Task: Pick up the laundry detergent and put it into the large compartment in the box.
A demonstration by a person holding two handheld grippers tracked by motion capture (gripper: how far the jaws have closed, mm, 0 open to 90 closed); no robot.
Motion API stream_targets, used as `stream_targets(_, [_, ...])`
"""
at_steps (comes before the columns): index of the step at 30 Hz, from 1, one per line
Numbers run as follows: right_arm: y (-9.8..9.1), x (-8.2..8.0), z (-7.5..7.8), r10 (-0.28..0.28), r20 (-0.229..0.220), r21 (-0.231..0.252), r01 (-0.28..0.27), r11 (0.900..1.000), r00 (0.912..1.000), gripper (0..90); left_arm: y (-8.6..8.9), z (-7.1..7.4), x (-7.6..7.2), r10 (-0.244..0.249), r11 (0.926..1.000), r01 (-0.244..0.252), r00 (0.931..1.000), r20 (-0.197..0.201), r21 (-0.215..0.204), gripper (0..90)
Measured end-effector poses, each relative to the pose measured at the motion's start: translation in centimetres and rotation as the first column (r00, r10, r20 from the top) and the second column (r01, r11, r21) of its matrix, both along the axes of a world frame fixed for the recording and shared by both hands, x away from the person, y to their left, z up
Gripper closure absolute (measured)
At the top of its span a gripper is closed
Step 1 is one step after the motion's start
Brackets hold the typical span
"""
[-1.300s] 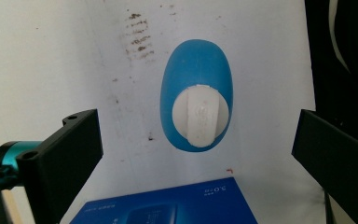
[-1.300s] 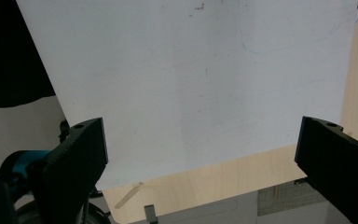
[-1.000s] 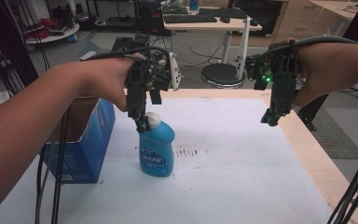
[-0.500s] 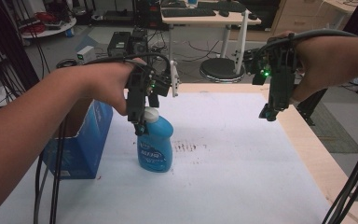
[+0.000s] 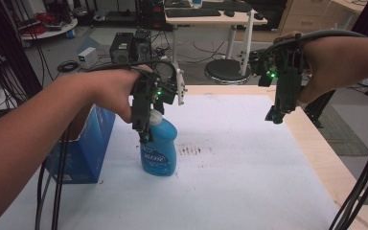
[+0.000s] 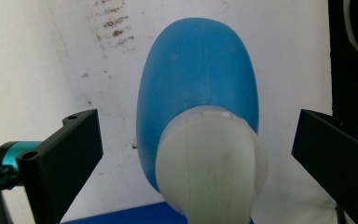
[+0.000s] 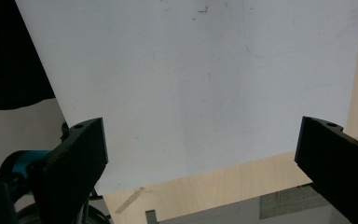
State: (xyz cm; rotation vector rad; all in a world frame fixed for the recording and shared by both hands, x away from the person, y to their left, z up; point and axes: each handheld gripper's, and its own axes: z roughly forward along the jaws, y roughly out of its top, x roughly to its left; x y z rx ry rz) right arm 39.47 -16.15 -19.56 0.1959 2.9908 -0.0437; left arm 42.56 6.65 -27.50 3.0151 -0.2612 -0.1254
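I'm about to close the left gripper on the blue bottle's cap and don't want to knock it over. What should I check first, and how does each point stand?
1. Left gripper jaws open wider than the cap: ok.
2. White cap centred between the jaws: ok, a gap on each side.
3. Blue bottle upright on the white table: ok.
4. Jaws low enough to grip the cap: cannot tell.
5. Blue box clear of the bottle: ok, it stands apart beside it.
6. Right gripper out of the way: ok, open, above the table's far right edge.
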Motion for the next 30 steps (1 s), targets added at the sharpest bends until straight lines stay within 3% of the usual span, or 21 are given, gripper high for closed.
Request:
stream_targets(18, [0.1, 0.0, 0.0, 0.005, 0.002, 0.002, -0.005, 1.0, 1.0, 1.4, -0.5, -1.2, -0.2, -0.027, 0.9982, 0.026, 0.9994, 0.02, 0.053, 1.7])
stream_targets(30, [0.3, 0.0, -0.1, -0.001, 0.0, -0.002, 0.001, 1.0, 1.0, 1.4, -0.6, -1.6, -0.5, -0.035, 0.9983, 0.033, 0.9979, 0.054, 0.049, 1.7])
